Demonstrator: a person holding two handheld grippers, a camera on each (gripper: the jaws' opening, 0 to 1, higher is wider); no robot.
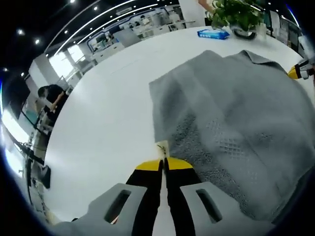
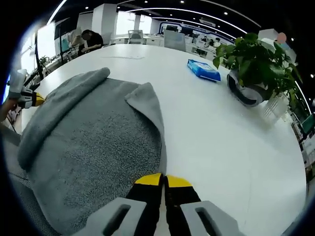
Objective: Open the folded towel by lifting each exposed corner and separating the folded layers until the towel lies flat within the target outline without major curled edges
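A grey towel point(image 1: 231, 113) lies on the white table point(image 1: 108, 113), still partly folded, with a flap turned over along its far side. My left gripper point(image 1: 163, 164) is shut, and the towel's near corner with its small pale label point(image 1: 161, 146) sits at the yellow tips. In the right gripper view the towel point(image 2: 93, 142) spreads to the left, one corner flap point(image 2: 145, 98) curled over. My right gripper point(image 2: 165, 181) is shut on the towel's edge. Each gripper shows in the other's view: the right gripper point(image 1: 301, 72) at the far side, the left gripper point(image 2: 24, 98) at the left edge.
A blue tissue pack point(image 2: 203, 70) and a potted plant point(image 2: 251, 59) stand on the table point(image 2: 221, 147) beyond the towel; both also appear in the left gripper view, pack point(image 1: 213, 33) and plant point(image 1: 236, 12). A person point(image 1: 51, 96) sits past the table's far edge.
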